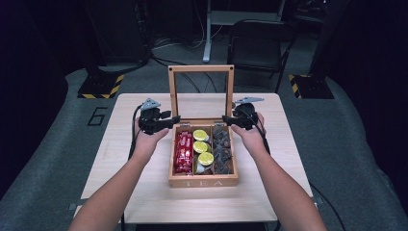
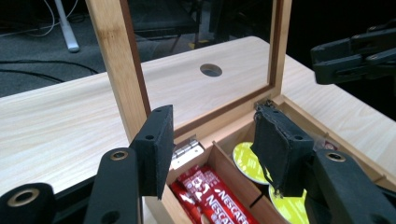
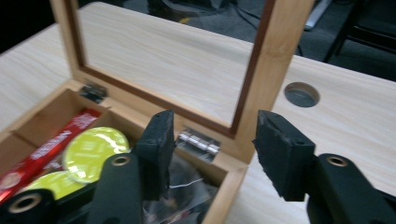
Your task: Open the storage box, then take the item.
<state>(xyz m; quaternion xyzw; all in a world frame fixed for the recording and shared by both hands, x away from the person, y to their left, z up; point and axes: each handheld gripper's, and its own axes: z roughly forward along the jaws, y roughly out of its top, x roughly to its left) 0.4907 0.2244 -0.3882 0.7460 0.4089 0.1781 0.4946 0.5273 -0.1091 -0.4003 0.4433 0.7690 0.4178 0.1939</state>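
Observation:
A wooden tea box [image 1: 203, 182] stands on the table with its glass-paned lid [image 1: 200, 70] raised upright. Inside lie red Nescafe sachets [image 1: 183, 152], yellow-green round capsules [image 1: 202, 147] and dark wrapped packets [image 1: 222, 149]. My left gripper [image 1: 174, 119] is open at the box's back left corner, its jaws straddling the left hinge [image 2: 185, 152] and lid post [image 2: 119, 60]. My right gripper [image 1: 228, 120] is open at the back right corner, jaws either side of the right lid post [image 3: 271, 60] and hinge [image 3: 200, 141]. Neither holds anything.
The light wooden table [image 1: 130, 144] has a round cable hole [image 3: 301, 94] behind the box. A black chair [image 1: 260, 38] and a desk leg [image 1: 208, 29] stand on the grey floor beyond. Cables trail off the table's left side [image 1: 132, 139].

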